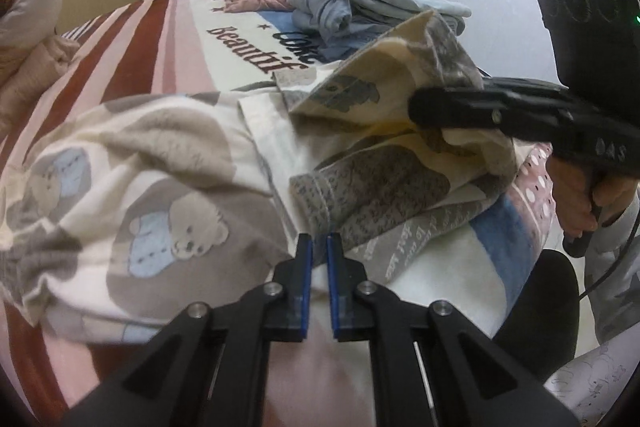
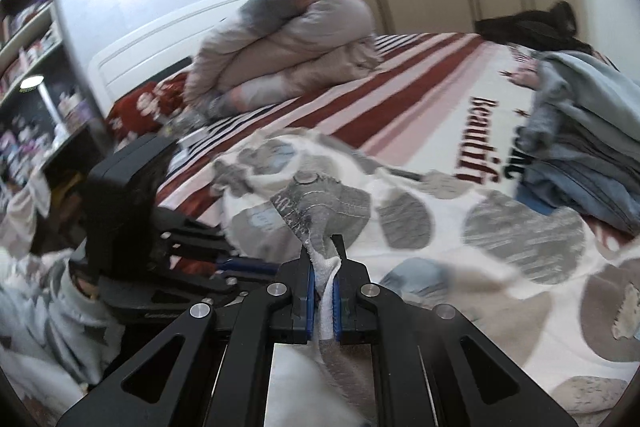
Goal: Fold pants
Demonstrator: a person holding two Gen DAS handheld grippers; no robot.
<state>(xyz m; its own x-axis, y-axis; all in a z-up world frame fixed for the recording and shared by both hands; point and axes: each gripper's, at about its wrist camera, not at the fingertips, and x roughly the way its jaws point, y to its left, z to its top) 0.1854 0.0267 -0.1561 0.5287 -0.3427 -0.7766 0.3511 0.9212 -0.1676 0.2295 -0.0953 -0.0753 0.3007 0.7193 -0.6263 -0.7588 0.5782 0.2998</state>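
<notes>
Left wrist view: the bear-print pajama pants (image 1: 160,163) lie spread on the bed (image 1: 160,39), over a striped blanket printed with lettering. The left tongs (image 1: 319,247) hover just above the cloth near its close edge; the blue pads stand a narrow gap apart with nothing between them. At right, the right tongs (image 1: 424,107) hold one end of the pants lifted clear of the bed, so that the raised part hangs in a loose fold over the flat part. A pile of grey-blue clothes (image 1: 340,3) sits further back on the bed, apart from the pants. Right wrist view: the right tongs (image 2: 324,267) are clamped on a bunched grey and white edge of the pants (image 2: 440,227), the cloth passing straight between the pads. The left tongs (image 2: 240,263) appear low at left, beside the garment's edge. A rolled duvet (image 2: 288,39) rests near the headboard, well apart. Judgement: the step in hand is carrying the lifted end across the garment to make a fold. The next move likely calls for the left tongs to pin or grip the near edge, keeping the lower layer flat, while the right tongs lay the held end down with edges aligned; loose cloth may drag and wrinkle.
</notes>
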